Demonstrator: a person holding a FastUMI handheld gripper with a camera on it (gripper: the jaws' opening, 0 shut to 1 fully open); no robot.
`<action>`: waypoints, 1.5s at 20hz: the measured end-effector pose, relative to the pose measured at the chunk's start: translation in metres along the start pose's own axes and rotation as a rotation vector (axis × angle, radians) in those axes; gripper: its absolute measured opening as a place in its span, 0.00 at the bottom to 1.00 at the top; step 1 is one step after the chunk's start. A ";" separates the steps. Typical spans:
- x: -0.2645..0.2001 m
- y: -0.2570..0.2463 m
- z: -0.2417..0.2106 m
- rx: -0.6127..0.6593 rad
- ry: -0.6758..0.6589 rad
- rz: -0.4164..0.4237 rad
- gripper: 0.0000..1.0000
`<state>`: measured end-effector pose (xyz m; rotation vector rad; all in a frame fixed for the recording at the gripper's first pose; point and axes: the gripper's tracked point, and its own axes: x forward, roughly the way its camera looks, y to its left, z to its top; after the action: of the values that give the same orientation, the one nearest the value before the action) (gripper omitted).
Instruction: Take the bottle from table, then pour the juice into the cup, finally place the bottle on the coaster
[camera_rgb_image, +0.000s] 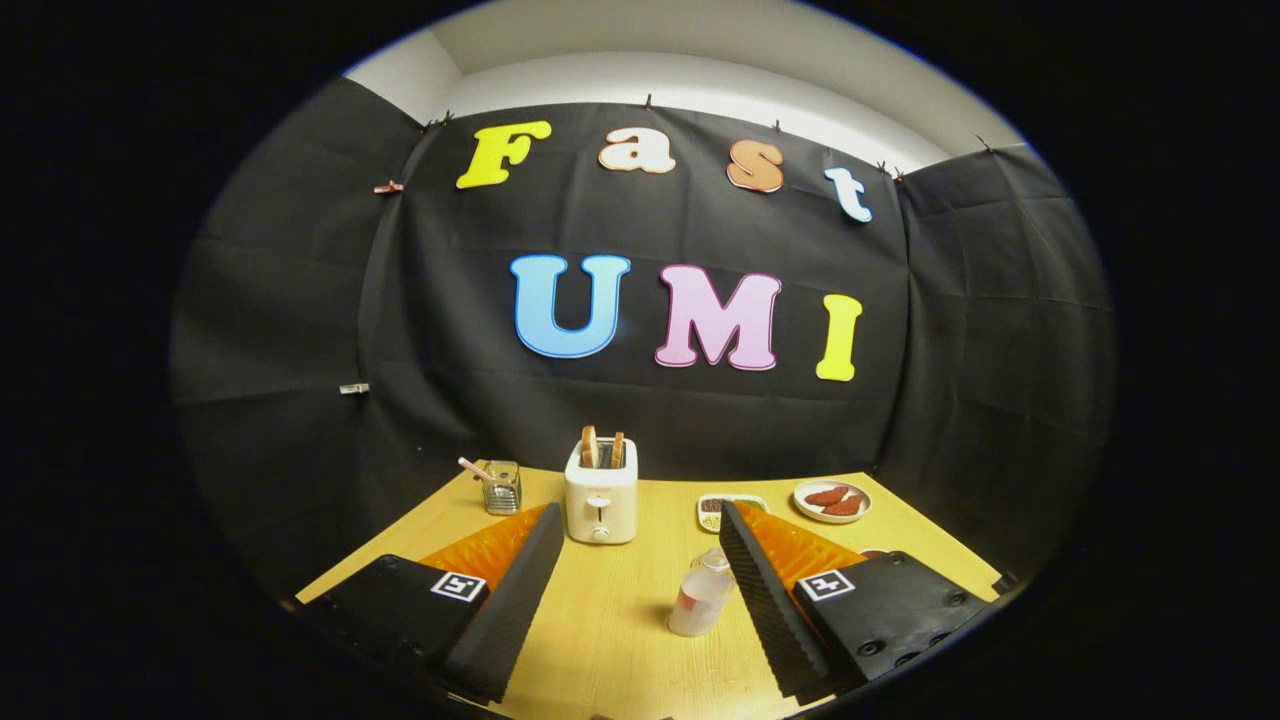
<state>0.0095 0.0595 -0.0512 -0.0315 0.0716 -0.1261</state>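
Gripper spread wide over the wooden table, its 2 fingers well apart and pressing on nothing. The bottle stands upright between them, far off centre: just beside the right finger, maybe touching its ribbed pad, I cannot tell, with a broad gap to the left finger. Small translucent bottle, pale cap, a pinkish band low down; looks light and likely easy to tip. Main risk from here, as I judge it: if the fingers close as they stand, the right pad meets the bottle 1st and shoves it sideways before the left arrives, so it could skid, lean or topple. Pushing further forward without recentring might also knock it with the right finger's edge. The bottle also sits near the fingertips, not deep between the pads, so a grip here may be shallow and it could slip or swing when tilted for pouring. Beyond the fingers stands a white toaster with bread in its slots; ahead and left of it a small glass container with a stick in it, possibly the cup, not certain. Ahead and right, a small tray and a plate with reddish pieces. A dark round edge peeks behind the right finger; could be the coaster, too hidden to say. Nothing grasped yet.
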 end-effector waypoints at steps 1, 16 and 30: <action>0.002 -0.004 -0.001 -0.001 -0.001 -0.020 0.97; 0.046 -0.031 -0.088 0.076 0.082 -0.205 0.97; 0.099 -0.050 -0.169 0.105 0.146 -0.277 0.97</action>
<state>0.0893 -0.0076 -0.2248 0.0733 0.2068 -0.4093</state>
